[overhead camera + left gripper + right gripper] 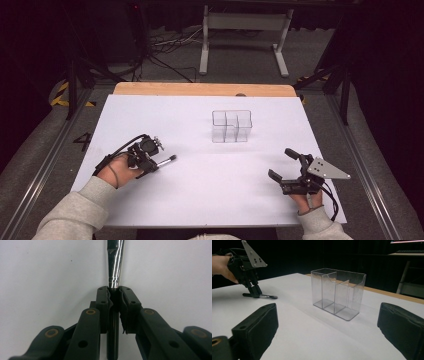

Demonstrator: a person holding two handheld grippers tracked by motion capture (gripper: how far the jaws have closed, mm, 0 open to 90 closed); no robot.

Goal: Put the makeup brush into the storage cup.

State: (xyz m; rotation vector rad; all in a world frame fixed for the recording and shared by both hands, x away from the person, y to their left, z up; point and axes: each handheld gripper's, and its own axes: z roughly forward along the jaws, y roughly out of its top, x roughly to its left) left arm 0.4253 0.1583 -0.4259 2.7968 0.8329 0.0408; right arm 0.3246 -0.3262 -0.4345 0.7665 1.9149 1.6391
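A slim brush (166, 160) with a dark handle, a silver ferrule (115, 262) and a dark tip lies flat on the white table (210, 175) at the left. My left gripper (152, 165) is shut on its handle, and the pads (103, 300) press it from both sides. The right gripper view shows that left gripper (255, 293) pointing down at the brush (265, 296). A clear plastic organizer (231, 126) with several compartments stands empty at the table's middle back. My right gripper (281, 163) rests at the front right, open and empty, facing the organizer (338, 293).
A wooden strip (200, 89) runs along the table's far edge. Beyond it are a white metal stand (245, 35) and loose cables (165, 50) on the floor. Dark tripod legs (75, 75) stand at both sides of the table.
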